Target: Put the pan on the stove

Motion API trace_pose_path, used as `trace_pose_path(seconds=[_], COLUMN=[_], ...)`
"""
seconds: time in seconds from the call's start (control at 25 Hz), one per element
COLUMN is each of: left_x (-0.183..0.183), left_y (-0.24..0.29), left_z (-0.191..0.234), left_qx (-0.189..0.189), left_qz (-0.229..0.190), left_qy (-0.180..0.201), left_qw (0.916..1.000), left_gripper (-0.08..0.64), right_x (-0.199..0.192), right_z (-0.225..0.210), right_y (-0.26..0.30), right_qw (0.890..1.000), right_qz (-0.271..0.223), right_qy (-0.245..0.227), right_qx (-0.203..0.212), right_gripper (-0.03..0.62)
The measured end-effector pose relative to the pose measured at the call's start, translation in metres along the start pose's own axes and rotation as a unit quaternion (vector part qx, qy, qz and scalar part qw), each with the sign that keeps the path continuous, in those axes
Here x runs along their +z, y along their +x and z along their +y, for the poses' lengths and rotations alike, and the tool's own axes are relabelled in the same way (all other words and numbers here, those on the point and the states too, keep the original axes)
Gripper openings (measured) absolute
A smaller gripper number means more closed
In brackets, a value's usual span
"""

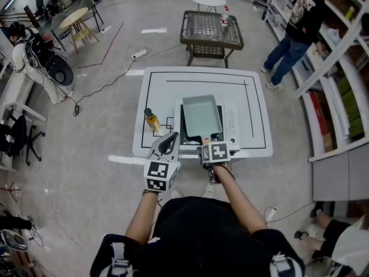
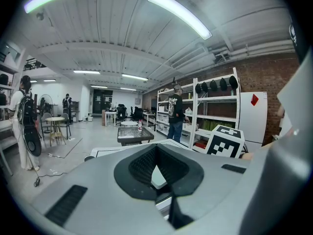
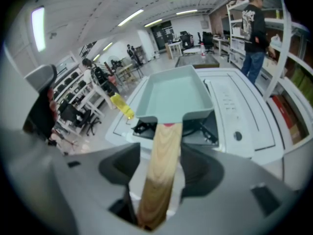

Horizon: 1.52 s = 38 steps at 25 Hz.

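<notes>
White counter (image 1: 253,137) is carrying the stove (image 1: 230,123), and the pale green rectangular pan (image 1: 202,114) is sitting flat on the burner grate, so placement is looking done. The pan's wooden handle (image 3: 161,175) is pointing back toward the person and lying between the right gripper's (image 1: 207,144) fingers (image 3: 198,173), which are standing wide apart with a gap showing on both sides. They're gripping nothing; the handle is just passing through. Judging from that, what's remaining is pulling the right gripper straight back off the handle without nudging the pan. The left gripper (image 1: 168,140) is hovering at the counter's near edge, left of the stove, its fingers (image 2: 142,165) sitting together at the tips and carrying nothing. Around it: shelving (image 1: 340,85) is running along the right with a person (image 1: 300,22) standing at it, a mesh-top table (image 1: 210,30) is standing beyond the counter, and a yellow bottle (image 1: 151,120) is standing upright on the counter just left of the stove. Nothing is blocking the retreat path.
</notes>
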<state>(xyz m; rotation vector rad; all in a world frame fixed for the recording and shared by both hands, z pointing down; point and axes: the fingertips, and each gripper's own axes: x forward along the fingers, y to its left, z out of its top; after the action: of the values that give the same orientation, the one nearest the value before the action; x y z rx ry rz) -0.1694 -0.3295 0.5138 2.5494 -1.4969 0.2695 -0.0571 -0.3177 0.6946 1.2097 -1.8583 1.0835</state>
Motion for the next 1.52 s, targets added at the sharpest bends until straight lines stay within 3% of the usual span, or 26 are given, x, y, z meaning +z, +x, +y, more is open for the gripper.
trace_pose_path(seconds=[0.4, 0.6, 0.68, 0.84, 1.2, 1.52], left_x=[0.008, 0.012, 0.016, 0.026, 0.048, 0.060], left_y=[0.003, 0.006, 0.007, 0.007, 0.003, 0.000], left_z=[-0.005, -0.005, -0.007, -0.007, -0.004, -0.005], left_qx=[0.007, 0.012, 0.010, 0.017, 0.031, 0.033], left_qz=[-0.008, -0.014, -0.018, -0.027, -0.031, -0.042], left_qy=[0.003, -0.003, -0.007, -0.005, 0.014, 0.029], left_qw=[0.9999, 0.9998, 0.9998, 0.9995, 0.9989, 0.9981], left_gripper=[0.025, 0.025, 0.025, 0.025, 0.025, 0.025], right_x=[0.027, 0.054, 0.064, 0.091, 0.133, 0.137], right_z=[-0.002, -0.003, -0.003, -0.005, 0.010, 0.017], right_y=[-0.033, -0.062, -0.074, -0.106, -0.176, -0.194], right_qw=[0.999, 0.994, 0.990, 0.977, 0.933, 0.915], right_qz=[-0.048, -0.089, -0.105, -0.169, -0.318, -0.357], right_qy=[-0.024, -0.066, -0.089, -0.127, -0.169, -0.180], right_qx=[0.006, 0.013, 0.014, -0.015, 0.005, 0.049], right_gripper=[0.253, 0.252, 0.215, 0.048, 0.034, 0.034])
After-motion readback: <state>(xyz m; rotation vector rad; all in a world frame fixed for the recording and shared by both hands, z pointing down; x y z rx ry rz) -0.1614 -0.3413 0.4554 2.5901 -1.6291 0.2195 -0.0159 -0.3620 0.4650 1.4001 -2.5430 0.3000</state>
